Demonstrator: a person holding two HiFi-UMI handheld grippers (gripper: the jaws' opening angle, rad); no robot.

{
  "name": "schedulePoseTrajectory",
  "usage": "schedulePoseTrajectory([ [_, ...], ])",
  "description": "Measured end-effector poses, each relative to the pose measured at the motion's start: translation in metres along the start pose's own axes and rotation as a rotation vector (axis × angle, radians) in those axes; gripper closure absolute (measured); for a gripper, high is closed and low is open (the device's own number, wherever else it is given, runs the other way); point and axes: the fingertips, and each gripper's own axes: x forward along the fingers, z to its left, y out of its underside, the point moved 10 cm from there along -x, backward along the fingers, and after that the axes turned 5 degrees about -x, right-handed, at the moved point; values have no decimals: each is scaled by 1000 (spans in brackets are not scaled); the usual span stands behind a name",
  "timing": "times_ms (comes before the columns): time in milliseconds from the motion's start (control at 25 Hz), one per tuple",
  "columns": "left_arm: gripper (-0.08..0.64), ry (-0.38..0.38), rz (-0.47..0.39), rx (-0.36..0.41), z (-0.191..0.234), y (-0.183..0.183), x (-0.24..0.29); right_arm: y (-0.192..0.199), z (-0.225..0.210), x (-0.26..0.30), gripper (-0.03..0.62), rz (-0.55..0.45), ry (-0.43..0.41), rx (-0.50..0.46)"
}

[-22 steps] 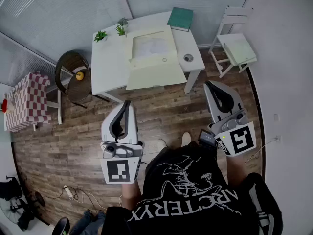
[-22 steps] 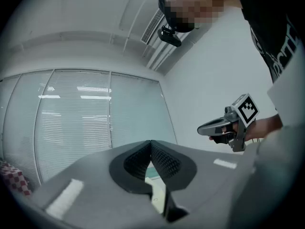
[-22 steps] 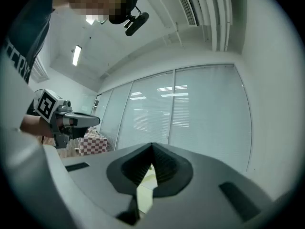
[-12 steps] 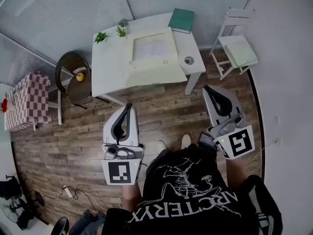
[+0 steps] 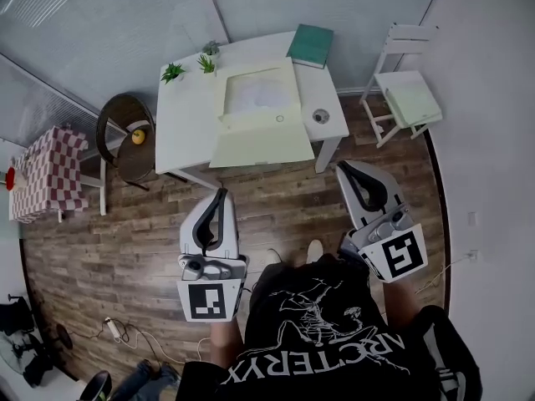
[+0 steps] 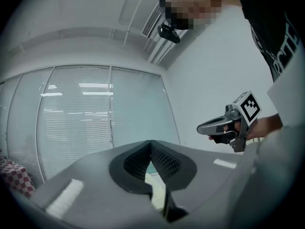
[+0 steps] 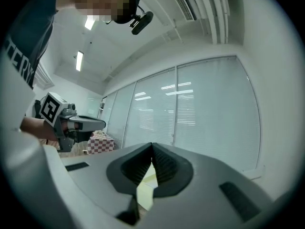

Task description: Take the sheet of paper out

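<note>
While the folder point(image 5: 256, 137) gapes (cream), paper point(image 5: 259, 97) lies inside.

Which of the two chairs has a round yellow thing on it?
The dark wicker chair left of the white table; the white chair on the right has none.

Landmark: white table point(image 5: 185, 117), standing against the wall of blinds point(image 5: 92, 15).
Green book: point(image 5: 311, 46) flat on the far right corner of the table.
Small plants: two green ones point(image 5: 173, 73) point(image 5: 206, 62) near the far left corner of the table, close to each other.
Round grey thing: point(image 5: 318, 116) near the right edge of the table; what it is cannot be told.
White chair: point(image 5: 407, 100) to the right of the table, apart from it, with a pale seat.
Dark round chair: point(image 5: 107, 119) just left of the table, with a yellow fruit point(image 5: 138, 137) on it.
Checkered cloth: point(image 5: 38, 178) red and white, further left, beyond the dark chair.
Wooden floor: point(image 5: 284, 199) brown planks in front of the table.
Cable: point(image 5: 125, 332) on the floor, well away from the table.
</note>
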Motion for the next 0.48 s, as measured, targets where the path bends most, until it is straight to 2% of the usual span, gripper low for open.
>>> schedulePoseTrajectory([
  [200,548,-35,15,0,-18,6,11,11,-14,-1,580,-10,-50,10],
  [480,548,-48,33,-24,-1,19,48,27,-31,36,580,11,-91,7],
])
